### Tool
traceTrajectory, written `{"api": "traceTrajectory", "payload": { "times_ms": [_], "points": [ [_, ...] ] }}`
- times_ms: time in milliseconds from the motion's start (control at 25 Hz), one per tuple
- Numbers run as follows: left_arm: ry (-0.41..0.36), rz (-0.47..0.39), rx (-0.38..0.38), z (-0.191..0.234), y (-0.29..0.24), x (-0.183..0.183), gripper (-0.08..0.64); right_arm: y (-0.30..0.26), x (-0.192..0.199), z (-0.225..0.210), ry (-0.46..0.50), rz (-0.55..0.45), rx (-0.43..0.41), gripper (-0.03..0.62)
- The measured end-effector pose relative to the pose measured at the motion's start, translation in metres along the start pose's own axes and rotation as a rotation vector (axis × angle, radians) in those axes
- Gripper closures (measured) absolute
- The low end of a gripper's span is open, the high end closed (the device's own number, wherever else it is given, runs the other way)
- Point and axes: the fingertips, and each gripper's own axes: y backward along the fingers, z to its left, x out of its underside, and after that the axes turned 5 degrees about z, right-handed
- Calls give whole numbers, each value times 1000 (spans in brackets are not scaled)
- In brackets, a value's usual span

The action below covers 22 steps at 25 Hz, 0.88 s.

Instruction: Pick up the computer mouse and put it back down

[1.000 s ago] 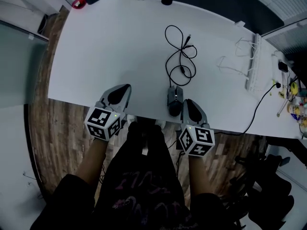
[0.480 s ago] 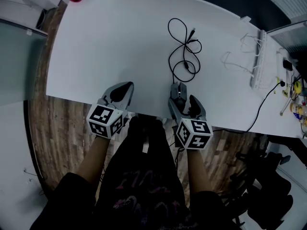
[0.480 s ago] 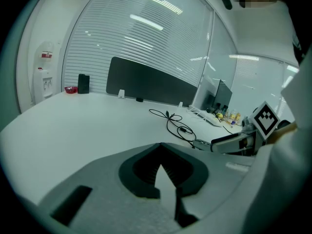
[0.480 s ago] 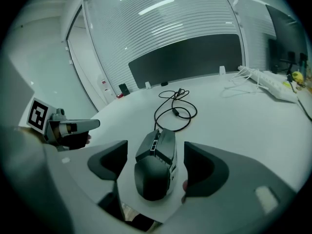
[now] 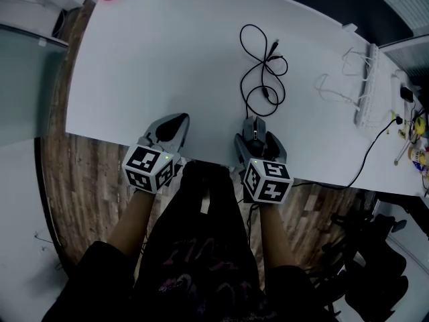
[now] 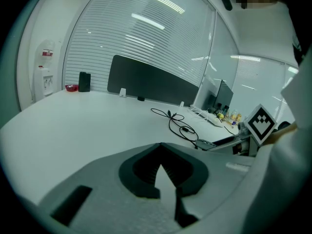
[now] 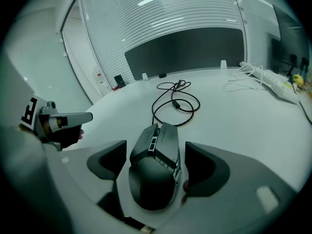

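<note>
The right gripper (image 7: 157,152) has its jaws opening to a wide spread. The computer mouse (image 7: 155,174) lies between them on the table (image 7: 234,116), its rounded back toward the camera. The left pad stands clear of its flank; the other pad is very close to the opposite flank but does not seem to press. The mouse looks like a light, rigid plastic shell, smooth and domed on top, so a grip high on the curve would probably slip upward. The better hold is likely low across the two flanks at about mid-length, where the sides run closest to parallel. That also keeps the jaws off the buttons and the wheel toward the nose. Beyond the jaws, its cable (image 7: 173,99) runs off the nose in loose loops. It is limp and should add only slight drag on a short lift. Off to the side, the left gripper (image 6: 163,172) hangs over the table edge with its jaws together and nothing between them.
</note>
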Motion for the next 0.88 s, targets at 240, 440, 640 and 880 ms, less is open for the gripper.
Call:
{"api": "traceTrajectory", "payload": {
  "times_ms": [240, 440, 640, 880],
  "points": [
    [8, 0, -5, 5, 0, 1, 561, -5, -1, -3, 27, 13, 64, 251],
    [10, -3, -7, 6, 1, 2, 561, -5, -1, -3, 25, 14, 66, 275],
    [16, -3, -14, 9, 3, 2, 561, -2, -2, -3, 37, -3, 68, 278],
    [13, -15, -9, 6, 4, -2, 561, 6, -15, 0, 42, -67, 45, 278]
  ]
}}
